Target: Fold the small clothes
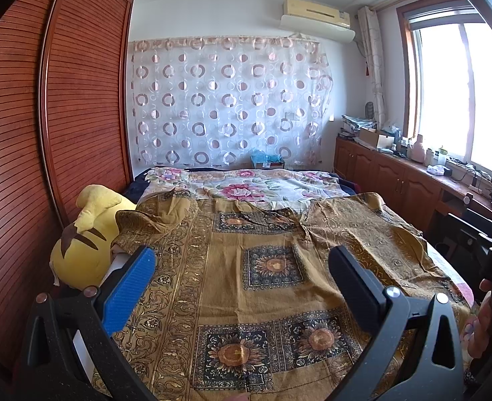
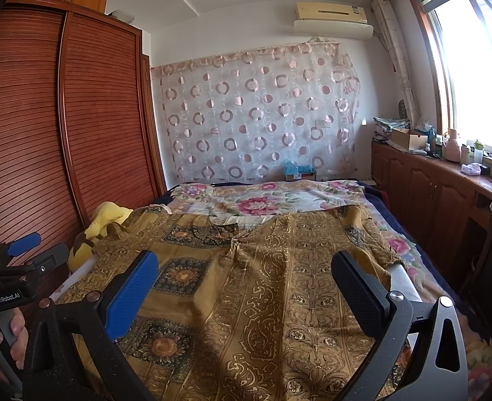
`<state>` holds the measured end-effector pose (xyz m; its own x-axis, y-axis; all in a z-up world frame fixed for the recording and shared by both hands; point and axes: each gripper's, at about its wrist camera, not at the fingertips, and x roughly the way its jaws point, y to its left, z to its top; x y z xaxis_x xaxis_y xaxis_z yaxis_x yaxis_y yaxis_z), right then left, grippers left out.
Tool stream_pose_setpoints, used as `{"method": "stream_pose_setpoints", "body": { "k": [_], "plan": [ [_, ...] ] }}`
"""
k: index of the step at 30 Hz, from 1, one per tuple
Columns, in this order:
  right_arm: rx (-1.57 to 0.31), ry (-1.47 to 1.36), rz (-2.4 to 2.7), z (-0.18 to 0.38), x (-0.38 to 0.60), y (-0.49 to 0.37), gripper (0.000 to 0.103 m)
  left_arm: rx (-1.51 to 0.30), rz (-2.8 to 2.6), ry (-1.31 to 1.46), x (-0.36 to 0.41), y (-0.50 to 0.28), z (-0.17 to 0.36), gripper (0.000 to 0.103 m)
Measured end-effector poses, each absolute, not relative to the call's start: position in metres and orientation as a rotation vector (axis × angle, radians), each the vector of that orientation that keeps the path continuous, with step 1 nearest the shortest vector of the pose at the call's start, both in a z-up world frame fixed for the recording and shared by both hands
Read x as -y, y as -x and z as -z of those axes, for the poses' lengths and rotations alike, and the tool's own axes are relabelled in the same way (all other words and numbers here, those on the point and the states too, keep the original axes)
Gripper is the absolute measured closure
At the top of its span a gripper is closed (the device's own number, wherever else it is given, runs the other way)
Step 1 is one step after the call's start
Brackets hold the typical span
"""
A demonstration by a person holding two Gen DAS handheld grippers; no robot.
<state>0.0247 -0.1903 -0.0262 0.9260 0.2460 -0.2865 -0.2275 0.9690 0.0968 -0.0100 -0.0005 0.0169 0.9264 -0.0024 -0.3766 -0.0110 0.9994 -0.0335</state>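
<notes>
Mustard sunflower-print garment [image 1: 262,267], spread flat on bed

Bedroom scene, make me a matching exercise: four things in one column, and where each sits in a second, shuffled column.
Things:
1. yellow plush toy
2. golden patterned garment
3. air conditioner
4. circle-print curtain

Places:
A. high on the far wall
B. hanging behind the head of the bed
C. spread flat on the bed
D. beside the wooden wardrobe, at the bed's left edge

Pairs: 1-D, 2-C, 3-A, 4-B
</notes>
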Motion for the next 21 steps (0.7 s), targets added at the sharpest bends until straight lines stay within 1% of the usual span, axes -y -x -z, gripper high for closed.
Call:
{"method": "stream_pose_setpoints", "body": {
  "k": [6,12,21],
  "plan": [
    [-0.302,-0.067,-0.266,0.029,0.190,-0.029,0.000,-0.392,-0.007,0.036,0.000,0.010,-0.016,0.000],
    [-0.347,-0.076,-0.319,0.038,0.189,-0.047,0.000,-0.448,-0.023,0.030,-0.014,-0.009,-0.003,0.000],
    [-0.357,0.034,-0.367,0.041,0.172,-0.075,0.000,-0.510,-0.027,-0.015,-0.068,-0.045,0.016,0.000]
  ]
}}
